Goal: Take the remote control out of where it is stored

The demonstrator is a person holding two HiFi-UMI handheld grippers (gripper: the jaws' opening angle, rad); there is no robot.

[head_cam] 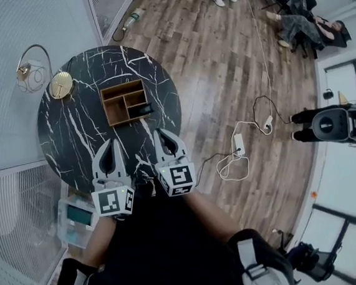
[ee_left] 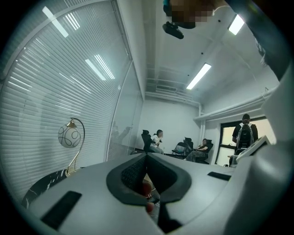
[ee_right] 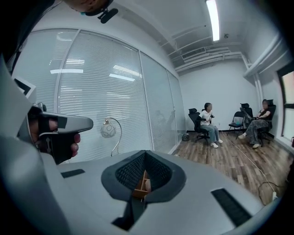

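A wooden organizer box (head_cam: 123, 102) stands on the round black marble table (head_cam: 71, 136). A dark remote control (head_cam: 142, 111) lies in the box's front right compartment. In the head view my left gripper (head_cam: 110, 144) and right gripper (head_cam: 165, 135) hover side by side over the table's near edge, a short way from the box. Both point toward it. In the left gripper view the left gripper (ee_left: 147, 155) has its jaws closed together and holds nothing. The right gripper (ee_right: 145, 153) is shut and empty too, and the wooden box (ee_right: 139, 186) shows through the gap below its tips.
A globe lamp (head_cam: 32, 75) with a gold base (head_cam: 61, 85) stands at the table's far left, against the glass wall with blinds. Cables and a power strip (head_cam: 239, 144) lie on the wooden floor to the right. People sit on chairs (ee_right: 207, 120) at the far end.
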